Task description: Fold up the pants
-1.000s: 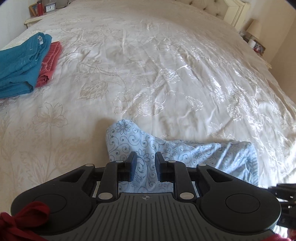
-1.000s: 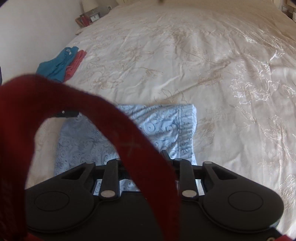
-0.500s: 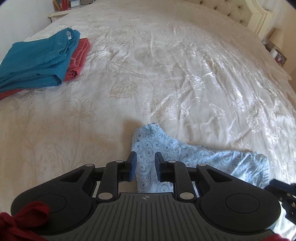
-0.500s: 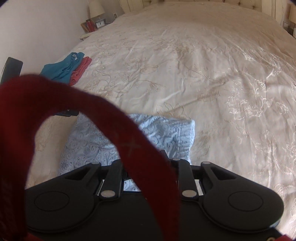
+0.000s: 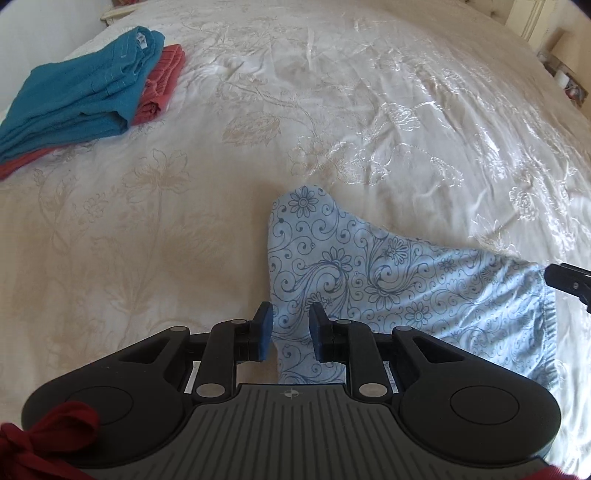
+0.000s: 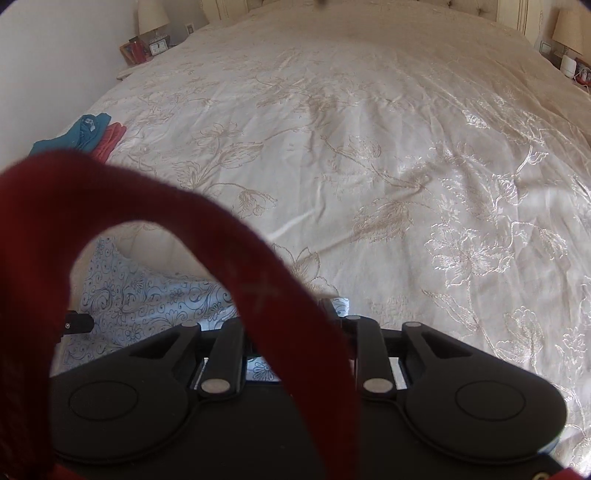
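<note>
The light blue floral-print pants (image 5: pixel 388 280) lie folded on the cream bedspread (image 5: pixel 332 92), just in front of both grippers. My left gripper (image 5: pixel 290 325) stands over the pants' left edge with a clear gap between its blue pads (image 5: pixel 264 328), and cloth lies in that gap. The pants also show in the right wrist view (image 6: pixel 147 299). My right gripper (image 6: pixel 295 314) sits at the pants' right end, but a red strap (image 6: pixel 258 288) hides its fingertips. The right gripper's tip shows at the right edge of the left wrist view (image 5: pixel 569 278).
A folded teal garment (image 5: pixel 81 92) lies on a folded red one (image 5: pixel 162 85) at the bed's far left. Nightstands with lamps (image 6: pixel 151 14) and a clock flank the headboard. The bedspread stretches wide ahead and to the right.
Both grippers have moved left along the bed with the pants, and the teal and red pile looms nearer in the left view. The right view has tilted up toward the headboard.
</note>
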Motion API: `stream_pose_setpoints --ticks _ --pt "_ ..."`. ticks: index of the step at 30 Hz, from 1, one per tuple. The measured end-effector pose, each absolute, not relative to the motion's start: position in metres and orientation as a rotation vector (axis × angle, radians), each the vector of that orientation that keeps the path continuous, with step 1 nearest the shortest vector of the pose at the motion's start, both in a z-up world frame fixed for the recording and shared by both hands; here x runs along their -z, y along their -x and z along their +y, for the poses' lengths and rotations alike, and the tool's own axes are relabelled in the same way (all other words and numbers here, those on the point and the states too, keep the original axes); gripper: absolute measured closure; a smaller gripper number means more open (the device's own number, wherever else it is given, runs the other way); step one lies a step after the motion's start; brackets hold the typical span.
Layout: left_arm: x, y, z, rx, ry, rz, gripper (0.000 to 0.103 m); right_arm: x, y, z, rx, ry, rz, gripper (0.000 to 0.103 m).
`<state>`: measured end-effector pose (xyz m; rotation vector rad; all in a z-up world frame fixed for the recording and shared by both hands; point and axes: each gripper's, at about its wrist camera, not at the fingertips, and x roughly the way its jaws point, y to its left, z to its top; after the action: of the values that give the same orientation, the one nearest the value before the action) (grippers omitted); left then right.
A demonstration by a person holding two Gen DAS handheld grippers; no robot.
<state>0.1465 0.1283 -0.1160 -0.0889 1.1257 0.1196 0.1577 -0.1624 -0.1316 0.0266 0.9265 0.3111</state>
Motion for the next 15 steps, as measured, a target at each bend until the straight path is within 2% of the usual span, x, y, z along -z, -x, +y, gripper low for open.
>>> stream_pose_setpoints --ticks 15 --pt "0.020 -0.071 0.095 -0.150 0.030 1.072 0.081 0.065 -0.055 -0.157 -0.290 -0.031 0.952 0.067"
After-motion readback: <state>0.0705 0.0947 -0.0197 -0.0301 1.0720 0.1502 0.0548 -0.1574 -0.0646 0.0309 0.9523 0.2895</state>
